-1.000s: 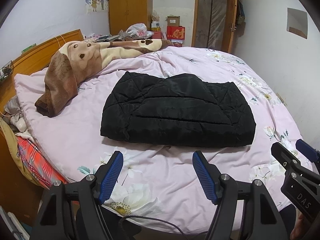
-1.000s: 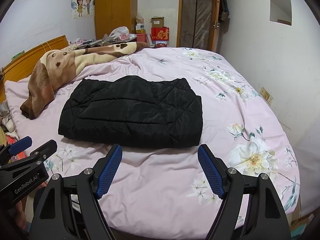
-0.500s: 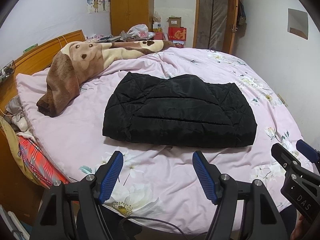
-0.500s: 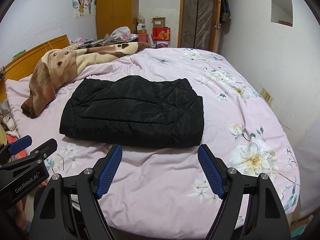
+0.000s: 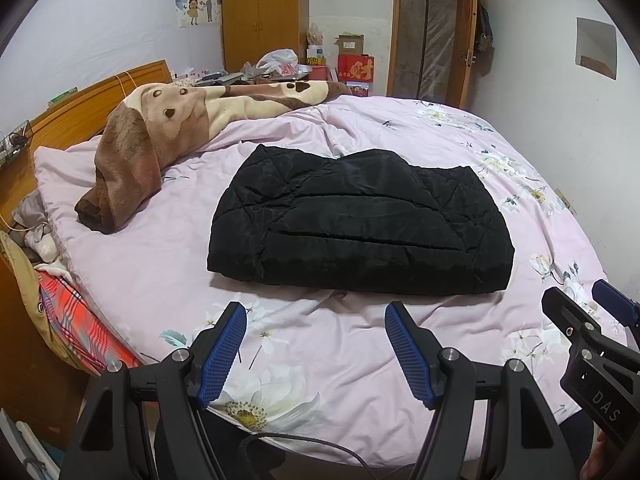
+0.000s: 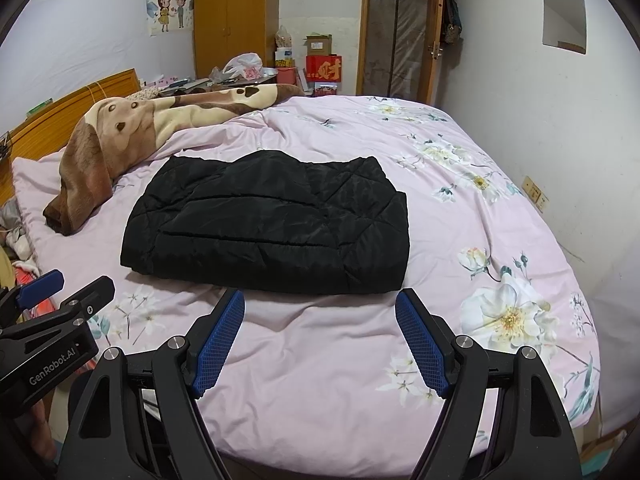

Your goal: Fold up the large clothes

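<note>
A black quilted jacket (image 5: 360, 224) lies folded into a rectangle in the middle of the bed; it also shows in the right wrist view (image 6: 268, 224). My left gripper (image 5: 316, 320) is open and empty, held above the bed's near edge, short of the jacket. My right gripper (image 6: 320, 312) is open and empty too, just short of the jacket's near edge. Each gripper shows at the edge of the other's view: the right one (image 5: 592, 312) and the left one (image 6: 60, 292).
The bed has a pink flowered cover (image 5: 320, 360). A brown and cream blanket (image 5: 160, 136) lies bunched at the far left by the wooden headboard (image 5: 80, 112). Clothes (image 5: 60, 312) hang off the left side. A wardrobe (image 5: 264, 12) and door (image 5: 432, 32) stand behind.
Both grippers have drifted slightly, so the jacket sits a little lower and to the right in the views. Both stay open and the jacket has not moved.
</note>
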{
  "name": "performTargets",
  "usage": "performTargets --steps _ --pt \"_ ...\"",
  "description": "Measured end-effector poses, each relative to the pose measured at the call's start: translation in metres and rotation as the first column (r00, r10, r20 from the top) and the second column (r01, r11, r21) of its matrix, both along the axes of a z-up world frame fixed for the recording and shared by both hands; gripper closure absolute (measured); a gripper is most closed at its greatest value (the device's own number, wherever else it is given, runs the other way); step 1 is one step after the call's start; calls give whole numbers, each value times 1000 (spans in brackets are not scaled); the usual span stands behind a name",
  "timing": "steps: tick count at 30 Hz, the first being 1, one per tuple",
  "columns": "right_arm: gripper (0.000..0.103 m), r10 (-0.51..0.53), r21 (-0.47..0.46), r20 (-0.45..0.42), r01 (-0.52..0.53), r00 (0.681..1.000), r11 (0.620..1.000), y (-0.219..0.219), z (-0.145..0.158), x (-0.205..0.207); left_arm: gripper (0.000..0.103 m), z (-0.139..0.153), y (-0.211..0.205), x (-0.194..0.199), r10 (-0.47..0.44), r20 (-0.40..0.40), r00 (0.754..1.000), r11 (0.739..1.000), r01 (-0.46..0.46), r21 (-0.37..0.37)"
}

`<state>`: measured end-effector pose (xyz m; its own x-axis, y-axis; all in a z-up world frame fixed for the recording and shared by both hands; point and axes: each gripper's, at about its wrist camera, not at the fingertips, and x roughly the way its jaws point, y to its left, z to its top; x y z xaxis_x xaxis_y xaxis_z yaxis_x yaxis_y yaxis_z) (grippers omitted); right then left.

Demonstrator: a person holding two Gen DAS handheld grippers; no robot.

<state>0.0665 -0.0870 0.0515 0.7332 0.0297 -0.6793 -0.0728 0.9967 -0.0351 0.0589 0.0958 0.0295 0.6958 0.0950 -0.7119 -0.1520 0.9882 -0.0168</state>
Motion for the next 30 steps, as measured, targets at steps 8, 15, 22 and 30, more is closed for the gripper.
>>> performTargets --steps 8,15,22,30 --pt "25 2 0 1 -2 1000 1000 0 1 -1 32 0 -1 -1 2 0 1000 1000 -2 0" --pt "25 2 0 0 -2 1000 1000 -1 1 -1 32 1 -1 -2 1 -1 1000 1000 -1 0" --pt "25 3 1 0 -3 1000 1000 -1 1 -1 32 1 1 -2 -2 -4 1000 1000 2 0" --pt "25 3 1 -1 -3 1000 1000 -2 1 0 32 1 1 -3 -1 -5 1000 1000 1 4"
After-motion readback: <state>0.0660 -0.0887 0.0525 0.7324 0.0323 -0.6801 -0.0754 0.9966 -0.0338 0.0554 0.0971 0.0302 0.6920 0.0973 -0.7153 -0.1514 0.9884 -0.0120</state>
